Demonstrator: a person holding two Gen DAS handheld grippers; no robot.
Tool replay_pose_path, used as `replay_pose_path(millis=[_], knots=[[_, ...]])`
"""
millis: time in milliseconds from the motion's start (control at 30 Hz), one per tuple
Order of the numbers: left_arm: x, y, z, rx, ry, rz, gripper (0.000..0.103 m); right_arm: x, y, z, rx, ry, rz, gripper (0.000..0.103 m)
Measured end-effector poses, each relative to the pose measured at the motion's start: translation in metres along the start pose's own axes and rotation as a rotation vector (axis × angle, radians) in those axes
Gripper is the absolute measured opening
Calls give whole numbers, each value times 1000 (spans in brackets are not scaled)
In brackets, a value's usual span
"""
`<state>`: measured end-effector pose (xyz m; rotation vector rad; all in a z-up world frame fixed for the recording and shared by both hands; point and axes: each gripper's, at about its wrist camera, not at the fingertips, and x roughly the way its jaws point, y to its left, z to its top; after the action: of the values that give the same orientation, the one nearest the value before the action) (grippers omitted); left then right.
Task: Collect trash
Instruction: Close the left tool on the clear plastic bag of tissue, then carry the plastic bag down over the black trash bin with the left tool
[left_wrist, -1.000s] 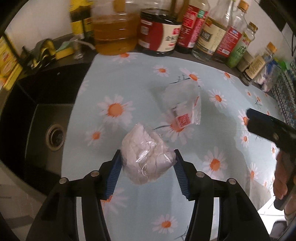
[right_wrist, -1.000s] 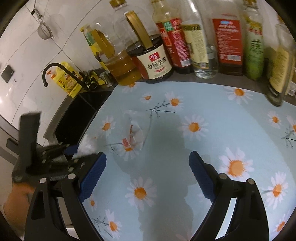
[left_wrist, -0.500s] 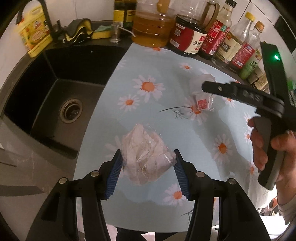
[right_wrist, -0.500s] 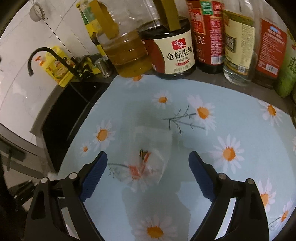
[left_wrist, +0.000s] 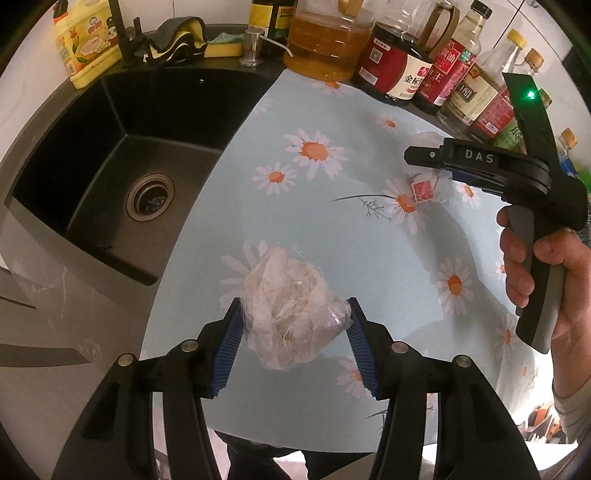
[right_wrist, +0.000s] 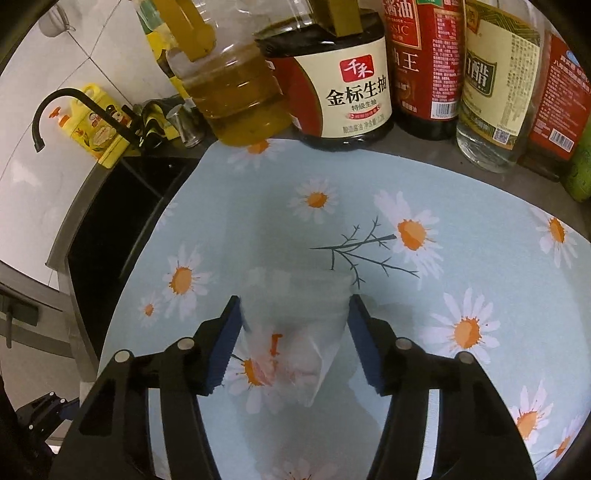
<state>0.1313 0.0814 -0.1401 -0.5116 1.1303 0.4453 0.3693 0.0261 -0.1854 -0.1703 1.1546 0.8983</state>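
Already clamped, my left gripper (left_wrist: 293, 341) pinches a crumpled wad of clear plastic wrap (left_wrist: 291, 310) between its 2 blue pads, the wad bulging out ahead of the fingertips above the daisy-print cloth (left_wrist: 332, 229) that covers the counter. Off to the left of the cloth lies the black sink (left_wrist: 122, 177), its round drain showing at the bottom, with a yellow detergent bottle (left_wrist: 86, 44) and a sponge (left_wrist: 221, 46) on the ledge behind it.

My right gripper (right_wrist: 293, 339) points down at the second piece of trash, a flat translucent wrapper with a red label (right_wrist: 295, 332), which lies on the cloth just short of the bottles. Its jaws are closing, the wrapper sits between the 2 blue pads, and its upper corners reach both pads; whether they press it yet I cannot tell for certain, though the wrapper spans the whole gap. From the left wrist view the same wrapper (left_wrist: 428, 184) shows under the black body of that tool, held by my right hand (left_wrist: 543, 273).

Behind the cloth stands a row of condiments: a jug of golden cooking oil (right_wrist: 236, 99), a dark soy sauce jug (right_wrist: 343, 88), and a clear vinegar bottle (right_wrist: 495, 85).
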Motion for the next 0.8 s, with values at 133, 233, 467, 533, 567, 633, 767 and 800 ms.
replay_pose_path(millis=[133, 233, 467, 533, 567, 633, 767, 800], knots=[[-1, -2, 1, 6, -4, -4, 53, -8, -1, -5, -4, -8, 7, 58], [-4, -5, 1, 19, -10, -11, 53, -15, 0, -10, -1, -15, 7, 58], [-13, -12, -1, 75, -26, -42, 53, -39, 4, -29, 15, -43, -6, 58], [-15, -14, -2, 95, -28, -57, 53, -45, 5, -36, 24, -49, -14, 58], [-16, -16, -3, 115, -30, -68, 53, -50, 7, -41, 29, -57, -25, 58], [-18, -18, -4, 145, -36, -85, 53, -57, 8, -50, 46, -67, -40, 58], [-28, -18, -11, 212, -54, -140, 53, -78, 15, -73, 93, -97, -90, 58], [-30, -17, -13, 224, -57, -151, 53, -83, 18, -80, 105, -103, -100, 58]])
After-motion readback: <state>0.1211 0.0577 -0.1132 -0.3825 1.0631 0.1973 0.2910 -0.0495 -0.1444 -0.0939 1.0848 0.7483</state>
